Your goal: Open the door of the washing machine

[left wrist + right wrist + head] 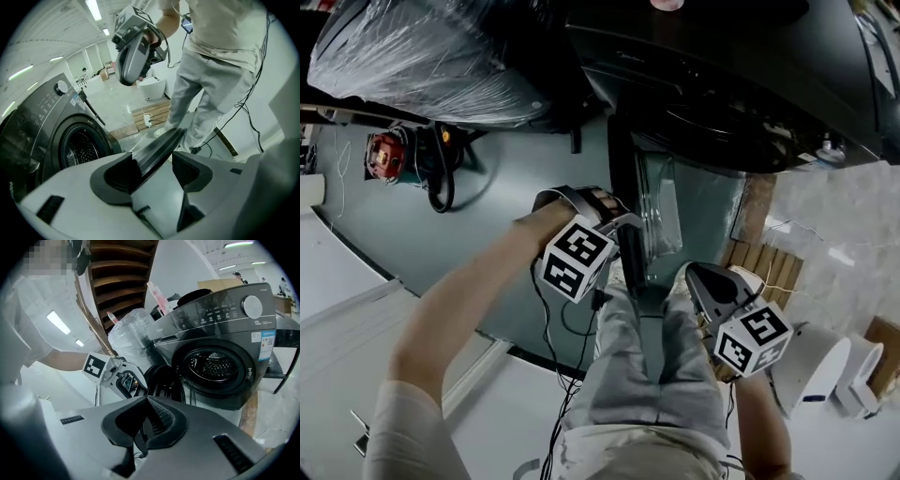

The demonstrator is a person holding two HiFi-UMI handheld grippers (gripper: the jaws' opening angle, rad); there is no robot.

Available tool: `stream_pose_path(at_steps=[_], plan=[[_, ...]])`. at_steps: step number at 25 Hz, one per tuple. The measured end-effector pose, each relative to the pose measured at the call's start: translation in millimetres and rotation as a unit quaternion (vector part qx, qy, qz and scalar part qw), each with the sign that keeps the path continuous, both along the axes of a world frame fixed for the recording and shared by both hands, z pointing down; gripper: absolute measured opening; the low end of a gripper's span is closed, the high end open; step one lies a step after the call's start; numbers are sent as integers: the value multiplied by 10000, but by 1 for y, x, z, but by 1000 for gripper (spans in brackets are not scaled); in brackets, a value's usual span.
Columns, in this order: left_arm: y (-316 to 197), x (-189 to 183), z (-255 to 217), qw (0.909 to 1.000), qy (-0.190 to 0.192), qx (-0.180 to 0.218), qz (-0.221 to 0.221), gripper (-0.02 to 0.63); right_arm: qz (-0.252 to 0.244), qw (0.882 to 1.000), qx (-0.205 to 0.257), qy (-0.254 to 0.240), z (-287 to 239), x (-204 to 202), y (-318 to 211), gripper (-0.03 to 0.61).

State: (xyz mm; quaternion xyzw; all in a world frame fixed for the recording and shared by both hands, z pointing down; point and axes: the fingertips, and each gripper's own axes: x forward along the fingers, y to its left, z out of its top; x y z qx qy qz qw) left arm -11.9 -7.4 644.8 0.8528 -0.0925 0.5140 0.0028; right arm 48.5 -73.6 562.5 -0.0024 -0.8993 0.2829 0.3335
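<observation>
The dark washing machine (pixel 722 84) (pixel 42 136) (pixel 220 333) stands with its round door (pixel 630 234) (pixel 159 147) (pixel 161 378) swung far out, baring the drum opening (pixel 82 150) (pixel 213 366). My left gripper (pixel 614 214) (pixel 152 171) (pixel 140 385) is at the door's free edge. Its jaws are open. The dark rim runs between them, lying against the left pad, with a gap to the right pad. My right gripper (pixel 694 272) (pixel 146 425) (pixel 126 79) hangs to the right of the door, shut and holding nothing.
A plastic-wrapped bundle (pixel 422 56) (pixel 129 333) sits left of the machine, with a red tool (pixel 389 155) on the floor below it. Wooden slats (pixel 764 267) (pixel 150 115) and white fittings (pixel 825 370) lie to the right. The person's legs (pixel 652 375) and trailing cables (pixel 562 375) are below the door.
</observation>
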Motion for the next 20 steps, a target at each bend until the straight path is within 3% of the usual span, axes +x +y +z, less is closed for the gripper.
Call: stream_pose_path(at_steps=[7,11,14,16,18,20], plan=[[28,-31,5,9977,-50,134,661,272,-406,9991,-55,-96,5,-66,40,23],[41,-49,-2,9976,-82,425,540,276,-534,9984,-85,-162,2,-95,55,23],[55,-65,-12,9984,213,525,-45,279,-671,9976,-75,-165,0,-110,64,23],[59,-78,-19,9946,605,430,-720,282,-763,9970,-64,-116,2,-116,68,23],[63,-94,-23,9820,995,269,-1583,282,-875,9961,-42,-121,0,-124,73,23],[65,-113,-21,9578,1338,109,-2540,282,-933,9956,-36,-122,-1,-132,76,23]])
